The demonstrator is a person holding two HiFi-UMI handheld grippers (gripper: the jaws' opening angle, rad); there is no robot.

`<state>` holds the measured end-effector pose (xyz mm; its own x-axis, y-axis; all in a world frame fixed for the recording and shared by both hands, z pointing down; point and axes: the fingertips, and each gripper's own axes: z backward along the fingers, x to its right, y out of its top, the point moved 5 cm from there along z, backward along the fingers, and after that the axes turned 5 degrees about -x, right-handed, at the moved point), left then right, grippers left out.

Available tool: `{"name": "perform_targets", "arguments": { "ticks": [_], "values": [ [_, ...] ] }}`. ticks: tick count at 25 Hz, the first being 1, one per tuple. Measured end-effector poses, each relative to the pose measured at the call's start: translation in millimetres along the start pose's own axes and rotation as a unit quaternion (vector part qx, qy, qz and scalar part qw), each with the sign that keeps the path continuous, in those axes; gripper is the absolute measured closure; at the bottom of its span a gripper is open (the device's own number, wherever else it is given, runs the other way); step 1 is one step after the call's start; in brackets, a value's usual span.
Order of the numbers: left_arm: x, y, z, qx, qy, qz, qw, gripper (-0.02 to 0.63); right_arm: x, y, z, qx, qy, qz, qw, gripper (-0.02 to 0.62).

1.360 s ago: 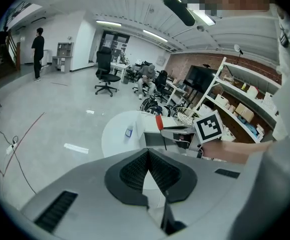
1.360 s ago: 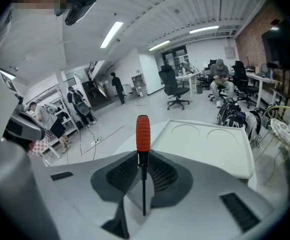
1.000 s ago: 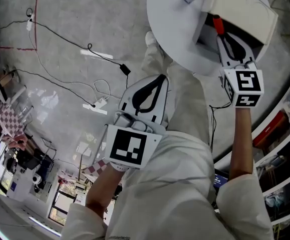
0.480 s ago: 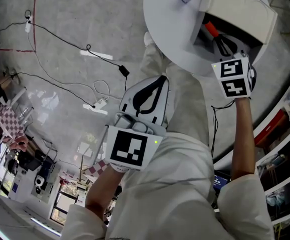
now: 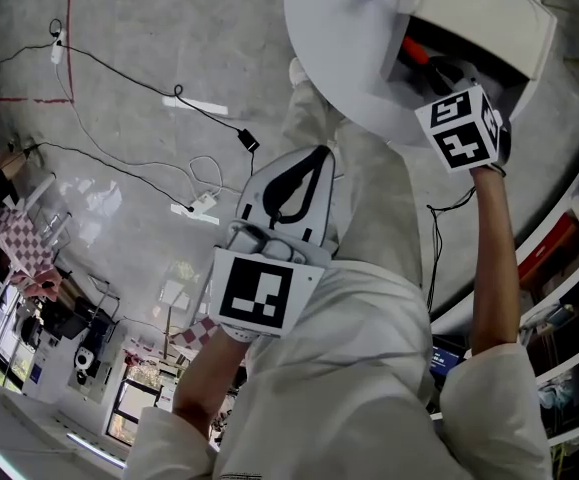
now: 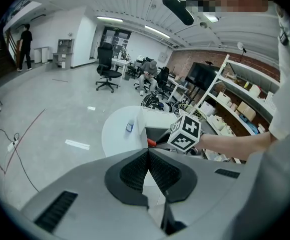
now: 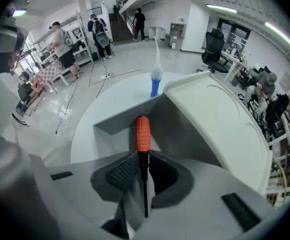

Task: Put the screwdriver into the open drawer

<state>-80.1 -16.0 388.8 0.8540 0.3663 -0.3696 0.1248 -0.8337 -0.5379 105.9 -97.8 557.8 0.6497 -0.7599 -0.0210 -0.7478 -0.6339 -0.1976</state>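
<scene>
The screwdriver [image 7: 142, 134] has an orange ribbed handle and a black shaft. My right gripper [image 7: 143, 156] is shut on the shaft, and the handle points forward into the open grey drawer [image 7: 115, 126]. In the head view the handle [image 5: 412, 50] shows inside the drawer [image 5: 393, 58], with the right gripper's marker cube [image 5: 459, 128] just outside it and its jaws hidden. My left gripper [image 5: 320, 152] hangs lower, away from the table, shut with nothing in it. From the left gripper view [image 6: 148, 152] the cube [image 6: 186, 132] sits at the drawer.
The drawer belongs to a white cabinet [image 7: 220, 124] on a round white table [image 5: 334, 48]. A small blue and white bottle [image 7: 156, 86] stands on the table behind the drawer. Cables [image 5: 184, 98] lie on the floor at left. Shelves [image 5: 569, 268] stand at right.
My right gripper has pushed forward and turned, carrying the screwdriver deeper into the drawer. The left gripper has stayed where it was.
</scene>
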Motion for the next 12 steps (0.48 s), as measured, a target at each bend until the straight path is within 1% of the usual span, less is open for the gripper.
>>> {"name": "perform_targets", "arguments": {
  "ticks": [9,12],
  "values": [
    [0.6,1.9,1.6,0.004,0.004,-0.003,1.0000,0.595,-1.2,5.7,1.4,0.020,0.029,-0.025,0.999,0.469],
    [2.2,0.0,2.6,0.005,0.005,-0.005,1.0000,0.595,-1.1,5.2,10.0,0.036,0.020,-0.035,0.999,0.466]
  ]
}}
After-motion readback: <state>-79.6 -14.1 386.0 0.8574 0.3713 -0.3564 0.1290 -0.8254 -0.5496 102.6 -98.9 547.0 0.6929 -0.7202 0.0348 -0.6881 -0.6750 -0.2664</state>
